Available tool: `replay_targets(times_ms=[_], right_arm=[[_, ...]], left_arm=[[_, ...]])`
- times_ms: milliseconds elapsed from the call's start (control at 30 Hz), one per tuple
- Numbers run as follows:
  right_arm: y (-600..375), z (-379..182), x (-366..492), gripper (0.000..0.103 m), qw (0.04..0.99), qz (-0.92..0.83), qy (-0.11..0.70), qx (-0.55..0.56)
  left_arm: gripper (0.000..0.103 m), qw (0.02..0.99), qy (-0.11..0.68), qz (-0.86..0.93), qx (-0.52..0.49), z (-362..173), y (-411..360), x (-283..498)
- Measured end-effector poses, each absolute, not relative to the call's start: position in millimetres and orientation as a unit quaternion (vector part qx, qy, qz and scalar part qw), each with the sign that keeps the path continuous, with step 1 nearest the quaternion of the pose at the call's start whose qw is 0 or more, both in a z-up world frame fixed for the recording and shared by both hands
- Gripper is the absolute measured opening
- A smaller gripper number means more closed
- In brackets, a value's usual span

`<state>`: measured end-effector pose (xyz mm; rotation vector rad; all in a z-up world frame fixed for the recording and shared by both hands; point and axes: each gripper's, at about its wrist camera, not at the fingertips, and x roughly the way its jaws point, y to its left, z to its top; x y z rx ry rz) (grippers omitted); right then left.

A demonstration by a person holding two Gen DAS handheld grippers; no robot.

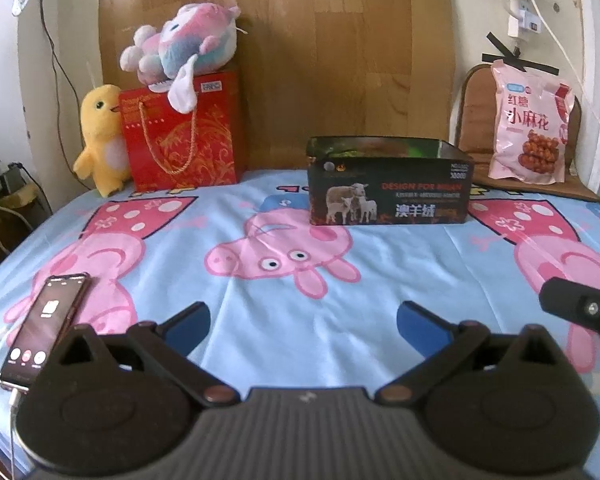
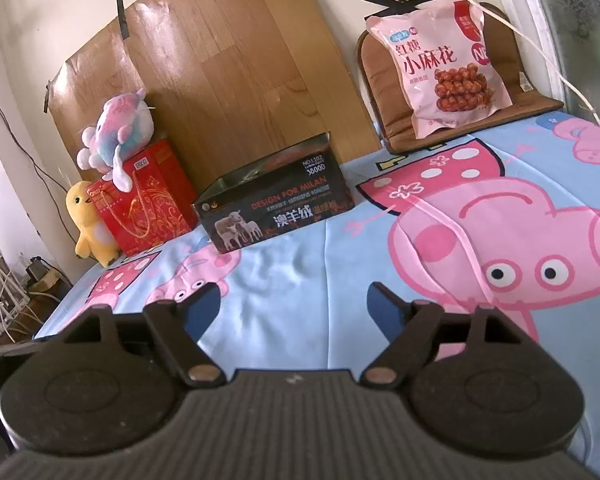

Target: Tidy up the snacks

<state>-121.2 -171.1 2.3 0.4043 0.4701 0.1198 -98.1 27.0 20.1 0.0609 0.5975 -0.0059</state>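
Note:
A pink snack bag (image 1: 530,128) (image 2: 440,68) with brown twists printed on it leans upright against a brown chair cushion (image 2: 384,92) at the far right of the bed. A dark open-topped box (image 1: 388,182) (image 2: 276,204) printed with sheep stands mid-bed, near the headboard. My left gripper (image 1: 302,322) is open over the sheet, well short of the box, nothing between its blue pads. My right gripper (image 2: 296,306) is open too, with nothing between its fingers, low over the sheet; a black part of it (image 1: 580,310) shows at the right edge of the left wrist view.
A red gift bag (image 1: 180,136) (image 2: 144,204) stands far left with a pink-blue plush (image 1: 184,46) (image 2: 116,132) on top and a yellow duck plush (image 1: 100,138) (image 2: 88,224) beside it. A phone (image 1: 46,326) lies near left. A wooden board (image 1: 320,60) backs the cartoon-pig sheet (image 1: 300,272).

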Motion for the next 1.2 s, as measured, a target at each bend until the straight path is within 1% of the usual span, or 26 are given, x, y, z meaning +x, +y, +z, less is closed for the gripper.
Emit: replay_targets(times_ms=[267, 433, 933, 1200], right_arm=[[-169.2, 1.2, -121.1, 0.083, 0.950, 0.057, 0.234, 0.198], [-169.7, 0.9, -120.4, 0.083, 0.950, 0.057, 0.235, 0.197], [-169.5, 0.6, -123.1, 0.084, 0.952, 0.049, 0.227, 0.199], [-168.7, 2.1, -124.2, 0.084, 0.953, 0.045, 0.223, 0.198]], left_arm=[[0.103, 0.959, 0.282, 0.018, 0.039, 18.6, 28.0, -98.2], [0.103, 0.961, 0.267, 0.045, 0.064, 16.6, 23.5, -99.2], [0.103, 0.960, 0.275, 0.008, 0.061, 23.9, 21.7, -102.8], [0.103, 0.954, 0.297, -0.003, 0.052, 20.5, 21.6, -100.9]])
